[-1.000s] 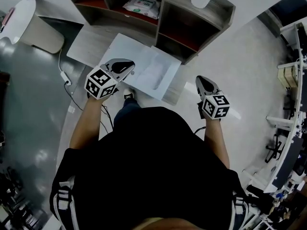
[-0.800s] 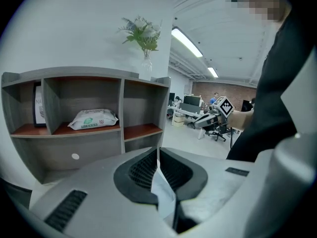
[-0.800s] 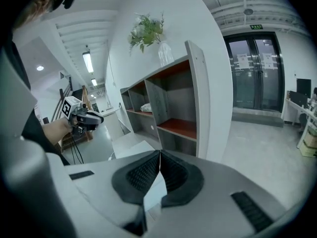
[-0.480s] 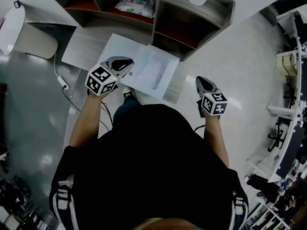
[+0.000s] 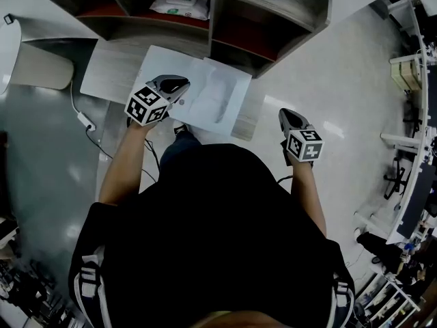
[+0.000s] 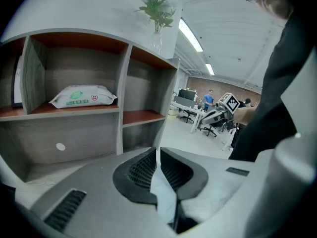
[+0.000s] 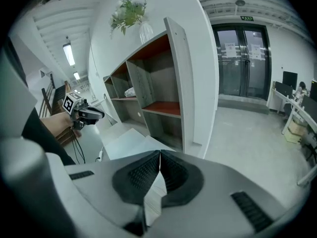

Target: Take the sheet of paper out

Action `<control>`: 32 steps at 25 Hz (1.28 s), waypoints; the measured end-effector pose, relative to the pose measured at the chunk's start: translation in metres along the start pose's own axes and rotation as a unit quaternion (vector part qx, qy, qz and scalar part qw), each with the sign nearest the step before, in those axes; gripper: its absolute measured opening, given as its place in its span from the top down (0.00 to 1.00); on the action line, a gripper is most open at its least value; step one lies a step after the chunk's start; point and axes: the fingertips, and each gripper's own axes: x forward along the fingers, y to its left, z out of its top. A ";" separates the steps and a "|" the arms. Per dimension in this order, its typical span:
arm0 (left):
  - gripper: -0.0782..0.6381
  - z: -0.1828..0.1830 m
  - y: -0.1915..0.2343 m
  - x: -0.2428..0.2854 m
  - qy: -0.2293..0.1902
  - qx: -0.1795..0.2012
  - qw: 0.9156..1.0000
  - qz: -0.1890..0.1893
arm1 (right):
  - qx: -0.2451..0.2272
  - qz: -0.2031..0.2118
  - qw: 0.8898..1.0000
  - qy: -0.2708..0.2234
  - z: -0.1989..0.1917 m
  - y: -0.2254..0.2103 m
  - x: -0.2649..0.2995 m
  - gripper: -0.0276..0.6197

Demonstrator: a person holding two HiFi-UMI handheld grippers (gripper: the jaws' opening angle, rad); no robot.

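A white sheet of paper (image 5: 167,65) lies flat on the low wooden ledge (image 5: 109,74) in front of the shelf unit (image 5: 212,26). A glossy see-through sleeve (image 5: 222,96) overlaps its right side. My left gripper (image 5: 181,85) hovers over the paper's near edge with its jaws closed and nothing between them. In the right gripper view the paper (image 7: 130,140) lies below and beyond the left gripper (image 7: 91,114). My right gripper (image 5: 287,115) hangs shut over the bare floor, right of the ledge. The left gripper view shows only shelf compartments past the left gripper (image 6: 157,155).
A pack of wet wipes (image 5: 179,2) lies in an upper shelf compartment. A potted sprig in a glass vase (image 7: 131,14) stands on top. A beige bin (image 5: 41,67) and a cable (image 5: 85,118) are at the left. Desks and chairs (image 5: 410,135) crowd the right, with glass doors (image 7: 240,63) beyond.
The shelf and the paper have slid up and left in the head view. Both grippers stay shut in about the same places, the left one still over the paper's near edge.
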 end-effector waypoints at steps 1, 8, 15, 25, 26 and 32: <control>0.85 -0.004 0.002 0.004 0.003 -0.004 1.000 -0.004 | 0.000 -0.005 1.000 0.003 -0.002 -0.002 0.000 0.94; 0.85 -0.022 0.009 0.030 0.030 -0.021 0.999 -0.031 | 0.024 -0.025 0.999 0.028 -0.027 -0.017 0.003 0.94; 0.85 -0.042 0.027 0.058 0.056 -0.018 0.998 -0.031 | 0.053 -0.043 0.997 0.047 -0.053 -0.026 0.006 0.94; 0.85 -0.079 0.047 0.103 0.102 -0.015 0.994 -0.048 | 0.095 -0.078 0.989 0.080 -0.092 -0.043 0.006 0.94; 0.85 -0.083 0.049 0.108 0.107 -0.014 0.993 -0.048 | 0.098 -0.080 0.989 0.081 -0.094 -0.043 0.005 0.94; 0.85 -0.109 0.058 0.132 0.136 -0.016 0.989 -0.057 | 0.107 -0.088 0.987 0.083 -0.097 -0.043 0.006 0.94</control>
